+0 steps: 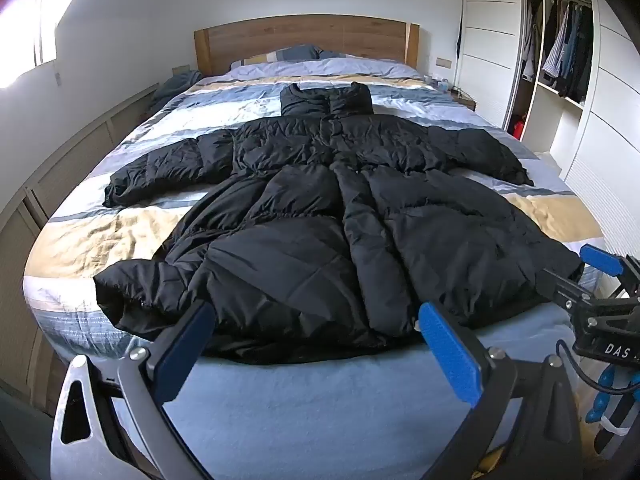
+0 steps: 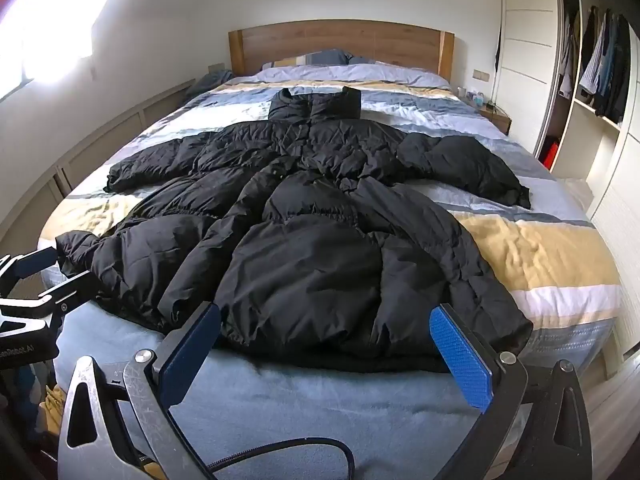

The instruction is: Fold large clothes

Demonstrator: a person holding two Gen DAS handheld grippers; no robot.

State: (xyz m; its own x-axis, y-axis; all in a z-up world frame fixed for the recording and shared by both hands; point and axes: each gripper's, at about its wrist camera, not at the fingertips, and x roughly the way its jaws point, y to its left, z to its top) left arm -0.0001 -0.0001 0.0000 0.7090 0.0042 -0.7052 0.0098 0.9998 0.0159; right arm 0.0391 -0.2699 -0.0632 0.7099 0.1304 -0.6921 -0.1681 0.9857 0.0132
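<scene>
A large black puffer coat (image 1: 328,216) lies spread front up on the bed, collar toward the headboard, both sleeves out to the sides, hem at the near edge. It also shows in the right wrist view (image 2: 312,232). My left gripper (image 1: 316,320) is open and empty, just above the hem near its left part. My right gripper (image 2: 328,324) is open and empty at the hem's right part. The right gripper shows at the right edge of the left wrist view (image 1: 592,272), the left gripper at the left edge of the right wrist view (image 2: 52,268).
The bed (image 1: 120,232) has a striped blue, white and tan cover and a wooden headboard (image 1: 304,40). An open wardrobe (image 1: 560,48) with hanging clothes stands at the right. A nightstand (image 2: 496,114) is beside the headboard. Low panelled wall runs along the left.
</scene>
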